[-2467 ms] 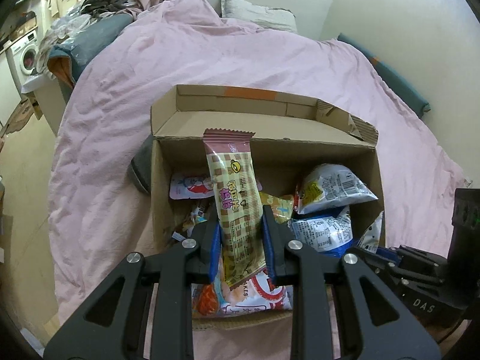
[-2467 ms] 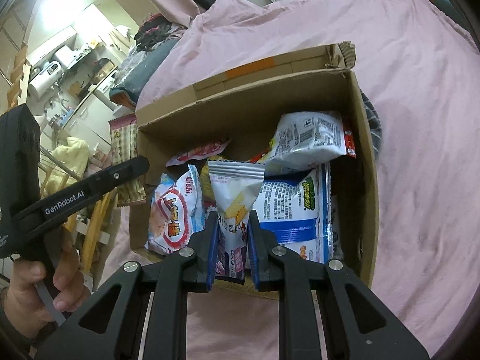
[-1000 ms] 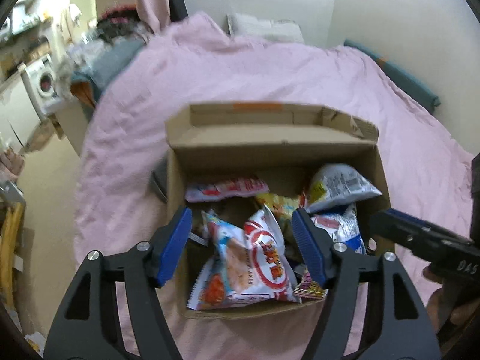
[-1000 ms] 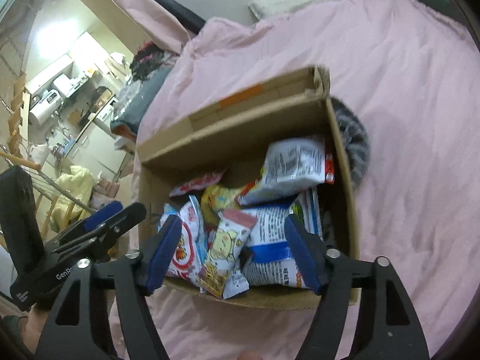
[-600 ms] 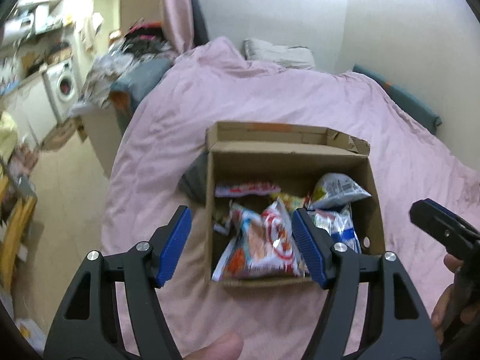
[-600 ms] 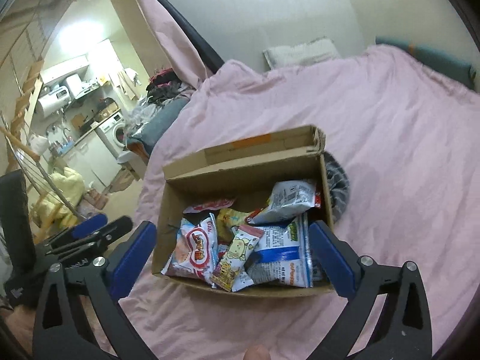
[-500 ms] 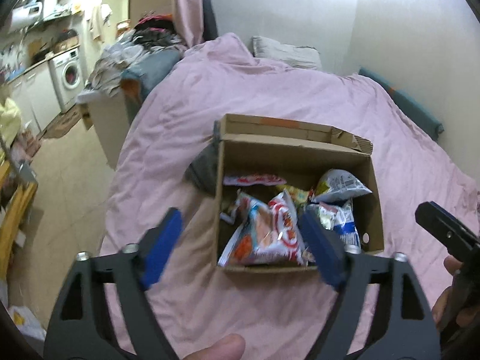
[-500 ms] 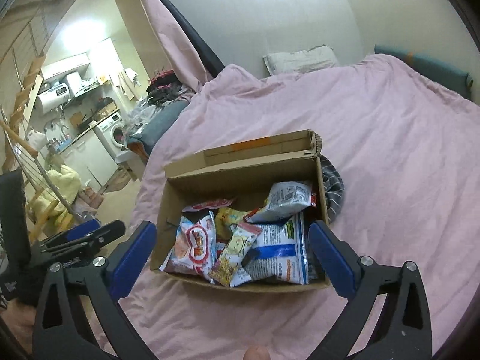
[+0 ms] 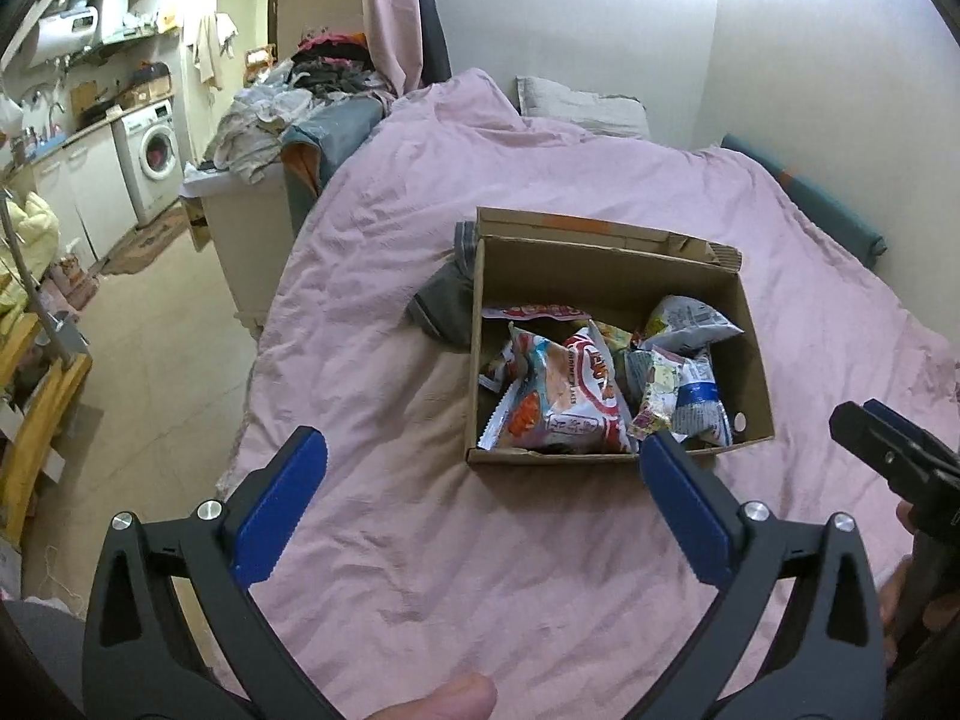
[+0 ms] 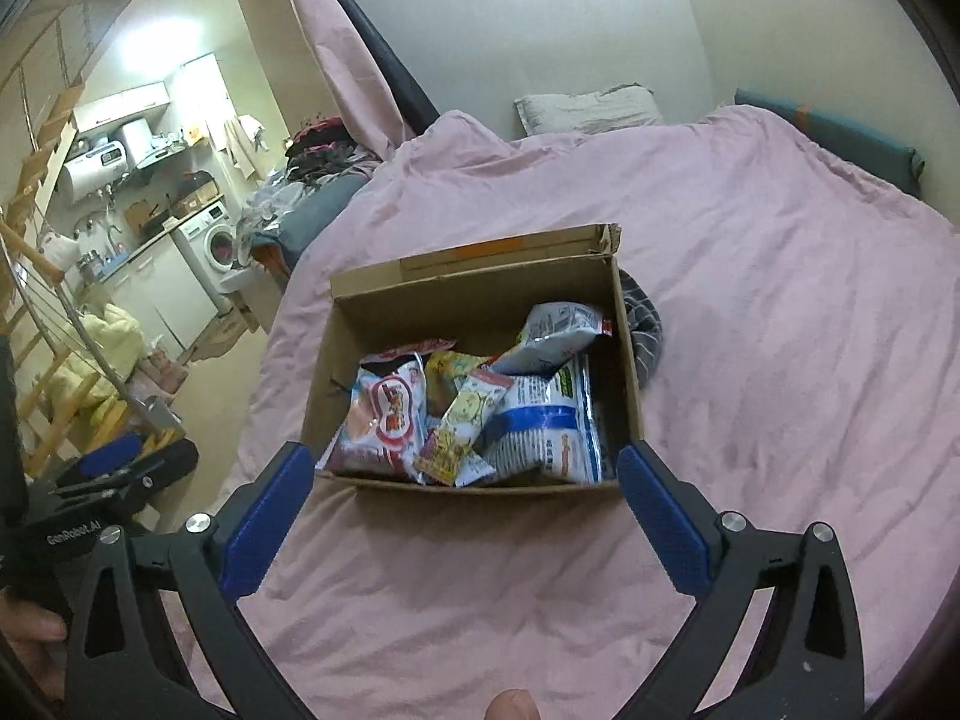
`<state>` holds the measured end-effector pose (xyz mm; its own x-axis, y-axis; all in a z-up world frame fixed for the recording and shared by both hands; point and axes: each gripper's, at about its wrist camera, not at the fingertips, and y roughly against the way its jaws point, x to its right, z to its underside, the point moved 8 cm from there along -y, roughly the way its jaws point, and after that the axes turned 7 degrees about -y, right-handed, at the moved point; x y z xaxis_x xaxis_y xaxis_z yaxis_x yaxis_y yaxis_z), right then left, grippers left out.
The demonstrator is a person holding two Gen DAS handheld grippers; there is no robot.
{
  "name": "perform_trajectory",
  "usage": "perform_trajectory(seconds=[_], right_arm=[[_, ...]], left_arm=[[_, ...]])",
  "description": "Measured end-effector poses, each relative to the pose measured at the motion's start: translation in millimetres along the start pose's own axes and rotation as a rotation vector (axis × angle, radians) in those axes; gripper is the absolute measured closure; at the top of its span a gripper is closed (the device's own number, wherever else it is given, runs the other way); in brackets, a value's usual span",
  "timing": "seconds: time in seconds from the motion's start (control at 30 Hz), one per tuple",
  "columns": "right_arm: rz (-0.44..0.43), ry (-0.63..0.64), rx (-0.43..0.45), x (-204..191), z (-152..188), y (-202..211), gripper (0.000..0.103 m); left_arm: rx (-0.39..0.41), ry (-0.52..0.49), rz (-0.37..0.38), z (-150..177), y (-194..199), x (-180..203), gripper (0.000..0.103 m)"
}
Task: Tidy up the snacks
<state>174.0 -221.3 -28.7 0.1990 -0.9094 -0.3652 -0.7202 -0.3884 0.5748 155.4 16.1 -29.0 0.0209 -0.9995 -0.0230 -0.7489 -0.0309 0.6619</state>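
Observation:
An open cardboard box [image 9: 606,276] sits on a pink bed; it also shows in the right wrist view [image 10: 480,294]. It holds several snack packets, among them a red and white bag [image 9: 570,396] [image 10: 387,414], a blue and white bag [image 10: 546,420] and a silver bag [image 9: 684,321] [image 10: 555,327]. My left gripper [image 9: 480,456] is wide open and empty, held back above the bed in front of the box. My right gripper [image 10: 468,462] is wide open and empty, also in front of the box. The right gripper's tip [image 9: 888,450] shows at the left view's right edge.
The pink duvet [image 9: 432,540] covers the bed around the box. A dark grey cloth [image 9: 441,300] lies against the box's side. A pillow [image 10: 588,105] lies at the far wall. The bed's left edge drops to a floor with laundry, cabinets and a washing machine [image 9: 153,156].
Both grippers let go of their snack packets into the box, opened wide and pulled back and up from it. The box now looks smaller and farther away.

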Motion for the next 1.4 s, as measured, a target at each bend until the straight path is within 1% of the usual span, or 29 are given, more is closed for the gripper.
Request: perform_trajectory(seconds=[0.23, 0.33, 0.4, 0.67, 1.4], right_arm=[[0.04, 0.039, 0.005, -8.4, 10.9, -10.2, 0.0], [0.056, 0.052, -0.006, -10.1, 13.1, -16.6, 0.0], [0.07, 0.046, 0.002, -8.2, 12.8, -17.3, 0.0], [0.084, 0.027, -0.017, -0.6, 14.7, -22.0, 0.0], [0.102, 0.04, -0.024, 0.5, 16.0, -25.7, 0.0]], left_arm=[[-0.006, -0.009, 0.002, 8.9, 0.3, 2.5, 0.0], [0.0, -0.023, -0.038, 9.2, -0.2, -0.2, 0.0], [-0.012, -0.009, -0.021, 10.6, -2.2, -1.7, 0.0], [-0.034, 0.02, -0.008, 12.1, -7.6, -2.5, 0.0], [-0.043, 0.027, -0.012, 13.4, -9.3, -2.8, 0.0]])
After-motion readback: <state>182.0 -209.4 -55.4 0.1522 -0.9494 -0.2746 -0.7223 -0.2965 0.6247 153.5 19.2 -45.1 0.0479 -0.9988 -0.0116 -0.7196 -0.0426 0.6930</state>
